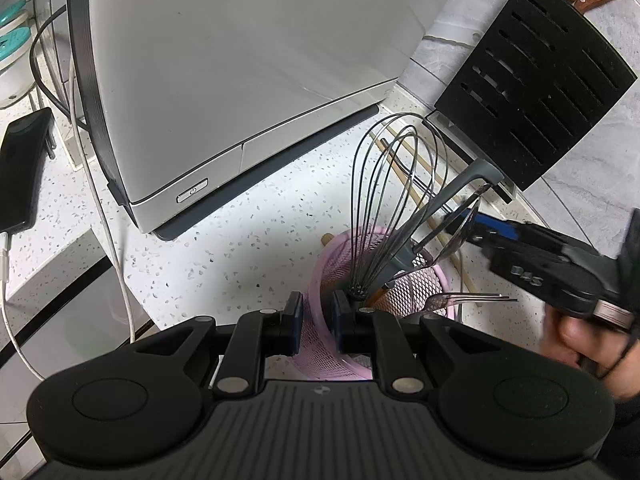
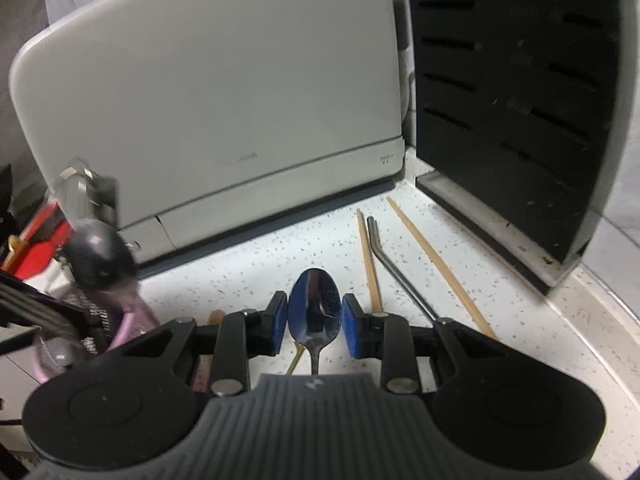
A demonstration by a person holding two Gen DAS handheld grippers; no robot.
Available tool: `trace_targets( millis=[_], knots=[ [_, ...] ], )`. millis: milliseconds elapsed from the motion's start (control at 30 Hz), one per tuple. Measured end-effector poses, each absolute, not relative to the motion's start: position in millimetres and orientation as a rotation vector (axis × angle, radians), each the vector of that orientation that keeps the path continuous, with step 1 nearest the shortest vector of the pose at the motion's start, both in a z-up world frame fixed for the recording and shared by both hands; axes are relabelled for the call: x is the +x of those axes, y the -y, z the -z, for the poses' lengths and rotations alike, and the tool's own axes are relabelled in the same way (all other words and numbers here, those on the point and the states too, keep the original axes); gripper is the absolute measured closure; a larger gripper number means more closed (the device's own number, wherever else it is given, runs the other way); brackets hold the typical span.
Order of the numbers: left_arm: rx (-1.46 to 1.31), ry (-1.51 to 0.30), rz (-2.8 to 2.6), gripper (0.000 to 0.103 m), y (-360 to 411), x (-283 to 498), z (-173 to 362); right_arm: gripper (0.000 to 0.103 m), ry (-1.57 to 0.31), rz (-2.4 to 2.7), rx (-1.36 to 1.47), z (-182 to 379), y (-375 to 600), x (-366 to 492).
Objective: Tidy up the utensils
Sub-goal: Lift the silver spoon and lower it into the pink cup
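Left gripper pinches the pink basket rim. Right gripper hugs a shiny spoon over the counter.

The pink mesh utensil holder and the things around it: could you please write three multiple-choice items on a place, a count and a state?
1. Where does the whisk stand?
A. in the pink mesh holder
B. flat on the counter
C. in the knife block

2. How many wooden chopsticks lie beside the metal straw on the counter?
A. none
B. two
C. five

3. What sits between the right gripper fingers?
A. nothing
B. a knife
C. a metal spoon

Answers: 1 A, its wires rise from the holder. 2 B, one lies on each side of the straw. 3 C, the bowl fills the gap, though contact is unclear.
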State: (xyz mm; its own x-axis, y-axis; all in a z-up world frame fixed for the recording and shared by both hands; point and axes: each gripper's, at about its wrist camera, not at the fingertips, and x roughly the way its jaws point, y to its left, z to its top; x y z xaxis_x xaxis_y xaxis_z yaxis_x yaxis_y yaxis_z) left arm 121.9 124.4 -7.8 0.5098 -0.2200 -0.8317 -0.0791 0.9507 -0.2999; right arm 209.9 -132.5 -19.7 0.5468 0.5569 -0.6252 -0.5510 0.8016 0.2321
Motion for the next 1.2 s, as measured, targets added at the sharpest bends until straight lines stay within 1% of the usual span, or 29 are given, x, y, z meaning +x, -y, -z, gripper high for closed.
trace_targets(
  millis=[467,867,1200],
  knots=[
    [-0.308,-1.039,0.065,0.087,-121,123,7,0.076,-0.655,-0.704,0.065,-22,158,178],
    [-0.305,-1.041,0.066,0.087,-122,123,7,0.076,-0.617,-0.717,0.055,-42,159,170],
    [-0.297,-1.041,0.062,0.087,-121,123,8,0.076,-0.515,-0.815,0.110,-87,154,148]
  ],
)
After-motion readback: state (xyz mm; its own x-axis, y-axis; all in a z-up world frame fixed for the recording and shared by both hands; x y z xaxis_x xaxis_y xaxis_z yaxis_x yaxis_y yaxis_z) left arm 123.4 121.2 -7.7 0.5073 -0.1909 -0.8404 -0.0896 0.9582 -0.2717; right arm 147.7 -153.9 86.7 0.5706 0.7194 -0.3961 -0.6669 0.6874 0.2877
